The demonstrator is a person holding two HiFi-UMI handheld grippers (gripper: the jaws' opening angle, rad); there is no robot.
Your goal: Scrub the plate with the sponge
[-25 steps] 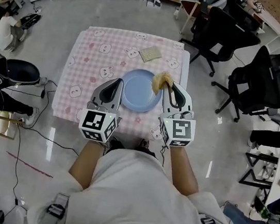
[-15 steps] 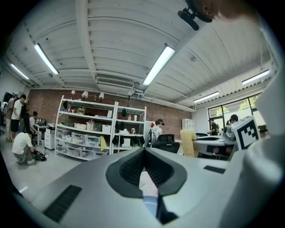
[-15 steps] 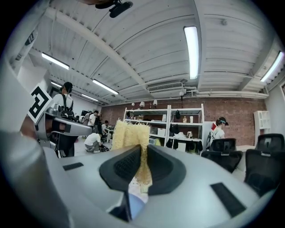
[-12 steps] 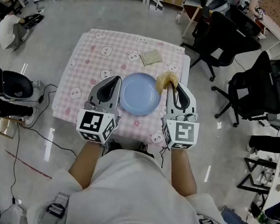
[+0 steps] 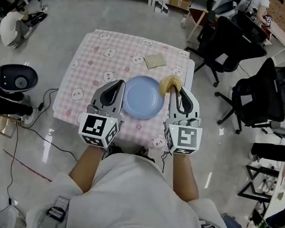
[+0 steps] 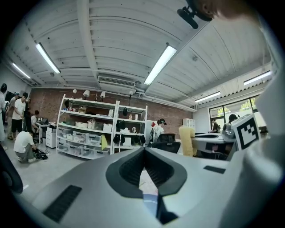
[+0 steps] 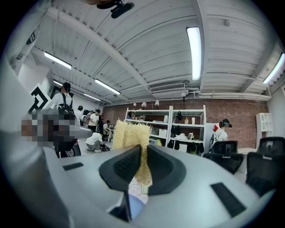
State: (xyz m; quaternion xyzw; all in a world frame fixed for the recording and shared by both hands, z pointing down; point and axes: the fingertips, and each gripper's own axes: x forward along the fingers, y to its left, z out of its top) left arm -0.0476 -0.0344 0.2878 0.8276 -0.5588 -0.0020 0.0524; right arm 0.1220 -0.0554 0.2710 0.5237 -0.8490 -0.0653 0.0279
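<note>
Yellow sponge [image 5: 169, 82] pinched in right gripper [image 7: 141, 162], seemingly over blue plate [image 5: 143, 98] rim; left gripper [image 6: 143, 167] closed, empty; pink checked table [image 5: 95, 56].

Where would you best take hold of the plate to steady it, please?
Probably grip the plate by its left rim, coming in low from the left with the left claw, which is shut beside that edge. The plate lies flat on the table, so only its thin rim offers a hold; the right claw is busy with the sponge.

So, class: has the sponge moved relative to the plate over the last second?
Yes. The sponge has slid outward, from over the plate to its far right rim.
</note>
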